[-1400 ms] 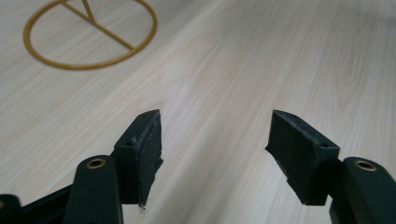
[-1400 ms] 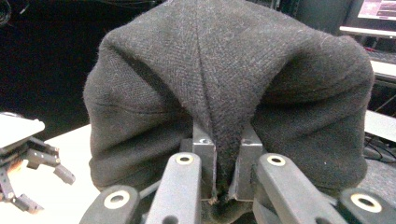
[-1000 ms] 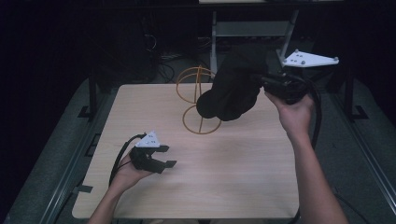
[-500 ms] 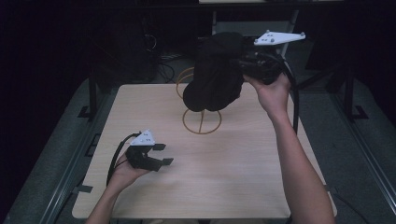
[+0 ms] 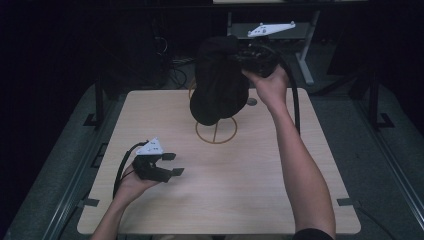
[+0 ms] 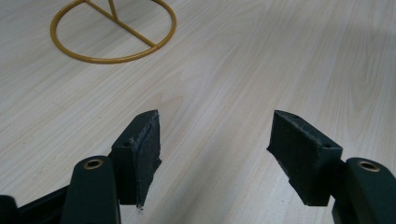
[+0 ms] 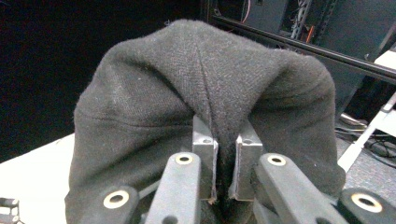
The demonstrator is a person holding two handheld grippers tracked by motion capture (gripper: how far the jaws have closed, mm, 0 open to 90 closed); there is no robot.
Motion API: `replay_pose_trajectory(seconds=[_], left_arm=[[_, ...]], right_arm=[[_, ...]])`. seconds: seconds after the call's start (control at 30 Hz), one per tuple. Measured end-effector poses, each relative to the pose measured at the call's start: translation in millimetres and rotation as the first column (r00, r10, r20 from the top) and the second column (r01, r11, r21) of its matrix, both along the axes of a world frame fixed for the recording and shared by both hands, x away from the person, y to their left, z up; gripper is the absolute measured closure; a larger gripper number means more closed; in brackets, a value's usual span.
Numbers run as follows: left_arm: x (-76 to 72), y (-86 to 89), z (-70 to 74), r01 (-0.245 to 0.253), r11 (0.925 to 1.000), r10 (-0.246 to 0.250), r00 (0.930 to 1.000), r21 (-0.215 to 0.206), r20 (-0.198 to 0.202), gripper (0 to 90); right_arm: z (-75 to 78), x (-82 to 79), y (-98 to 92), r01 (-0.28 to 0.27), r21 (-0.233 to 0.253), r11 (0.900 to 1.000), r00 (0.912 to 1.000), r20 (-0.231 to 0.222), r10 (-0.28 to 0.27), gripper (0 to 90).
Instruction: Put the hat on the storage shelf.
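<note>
Right gripper [image 7: 223, 179] pinched tight on a fold of the black wool hat [image 7: 205, 116], holding it up over the gold wire stand [image 5: 216, 131] at the table's [image 5: 250, 200] far middle. Left gripper [image 6: 215, 154] wide open, nothing in it, low over the near-left tabletop.

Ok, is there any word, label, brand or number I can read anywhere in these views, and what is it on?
None: no readable text in any view.
The black hat pinched in the right hand-held gripper shows plain fabric, no tag or logo.
The gold wire stand, the table and the left hand-held gripper carry no markings either.
</note>
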State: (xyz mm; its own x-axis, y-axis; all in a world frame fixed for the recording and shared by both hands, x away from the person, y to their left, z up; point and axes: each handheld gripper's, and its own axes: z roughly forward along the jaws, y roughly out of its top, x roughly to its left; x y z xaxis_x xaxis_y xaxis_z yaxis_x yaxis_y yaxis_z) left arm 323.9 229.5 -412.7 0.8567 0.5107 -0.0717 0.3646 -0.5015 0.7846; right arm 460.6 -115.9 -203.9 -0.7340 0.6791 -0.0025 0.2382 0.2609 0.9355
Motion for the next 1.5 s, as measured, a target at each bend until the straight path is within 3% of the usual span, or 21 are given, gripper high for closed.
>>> replay_pose_trajectory(seconds=[0.13,0.37,0.57,0.77,1.13,1.5], left_arm=[[-0.2,1.6,0.9,-0.006,0.9999,0.006,1.0000,-0.009,-0.003,33.1],[-0.5,8.7,4.2,-0.023,0.9976,0.023,0.9997,-0.065,-0.007,33.2],[0.5,11.5,3.9,-0.024,0.9972,0.023,0.9997,-0.072,-0.013,33.1],[1.0,16.3,5.0,-0.039,0.9946,0.038,0.9992,-0.097,-0.014,33.2],[2.7,17.8,3.9,-0.037,0.9937,0.035,0.9992,-0.106,-0.021,33.1],[3.4,14.8,2.7,-0.021,0.9956,0.018,0.9994,-0.092,-0.029,33.1]], right_arm=[[-5.2,11.0,9.1,-0.003,0.019,1.000,0.9999,-0.011,0.003,82.7],[-9.2,26.8,22.5,-0.010,0.000,1.000,0.9996,-0.027,0.010,82.7],[-11.5,39.4,34.5,-0.008,-0.018,1.000,0.9993,-0.036,0.007,82.7],[-13.1,54.7,43.9,-0.015,-0.040,0.999,0.9963,-0.085,0.011,81.3],[-29.9,64.8,69.2,0.008,-0.117,0.993,0.9977,-0.066,-0.016,74.7],[-41.6,63.9,86.5,-0.027,-0.180,0.983,0.9990,-0.039,0.021,59.7]])
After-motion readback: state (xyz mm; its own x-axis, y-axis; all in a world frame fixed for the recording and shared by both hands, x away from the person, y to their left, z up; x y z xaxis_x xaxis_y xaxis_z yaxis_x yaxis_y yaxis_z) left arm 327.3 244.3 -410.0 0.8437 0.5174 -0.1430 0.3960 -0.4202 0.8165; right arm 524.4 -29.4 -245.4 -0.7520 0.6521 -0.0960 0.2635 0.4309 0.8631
